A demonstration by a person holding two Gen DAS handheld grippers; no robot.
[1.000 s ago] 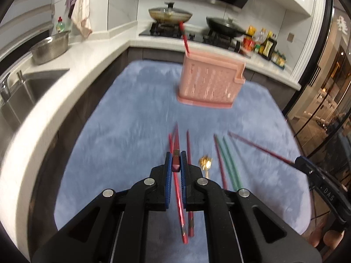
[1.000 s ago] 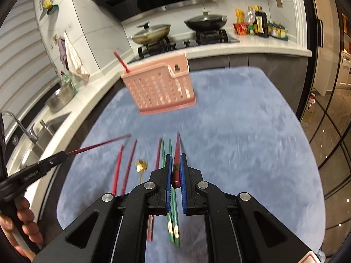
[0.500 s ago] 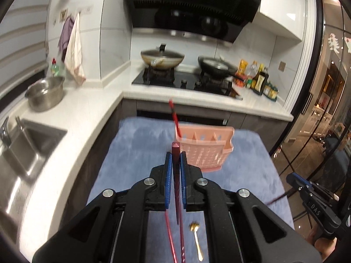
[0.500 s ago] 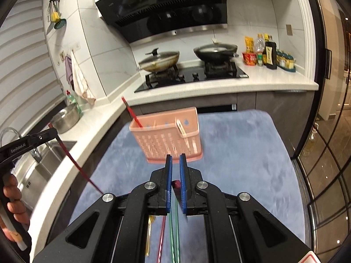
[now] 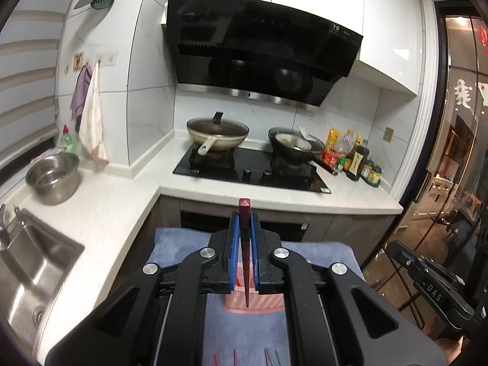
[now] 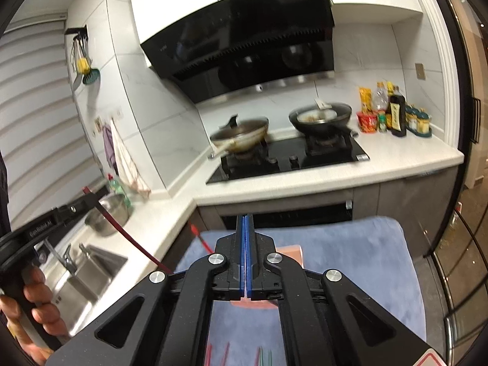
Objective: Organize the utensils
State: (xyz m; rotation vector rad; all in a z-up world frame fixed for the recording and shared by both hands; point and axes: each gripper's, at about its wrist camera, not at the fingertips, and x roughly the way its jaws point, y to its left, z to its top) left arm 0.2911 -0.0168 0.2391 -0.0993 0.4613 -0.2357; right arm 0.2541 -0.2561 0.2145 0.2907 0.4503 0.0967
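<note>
My left gripper (image 5: 244, 215) is shut on a dark red chopstick (image 5: 245, 244) and holds it upright, its thin end pointing down over the pink utensil basket (image 5: 253, 305) on the blue mat (image 5: 244, 335). In the right wrist view the left gripper (image 6: 88, 196) shows at the left with that chopstick (image 6: 128, 235) slanting down toward the basket (image 6: 289, 250), where another red chopstick (image 6: 201, 241) sticks out. My right gripper (image 6: 246, 216) is shut with nothing seen between its pads. Red and green chopsticks (image 5: 268, 358) lie on the mat near the bottom edge.
A white L-shaped counter (image 5: 122, 207) carries a sink (image 5: 27, 262), a steel bowl (image 5: 53, 177), and a black hob (image 5: 253, 170) with two pans. Bottles (image 5: 357, 158) stand at the right. The other hand's gripper handle (image 5: 433, 292) is at the far right.
Both grippers have risen and tilted up from the mat. The left chopstick now hangs upright over the basket. The dark red chopstick seen between the right pads earlier no longer shows.
</note>
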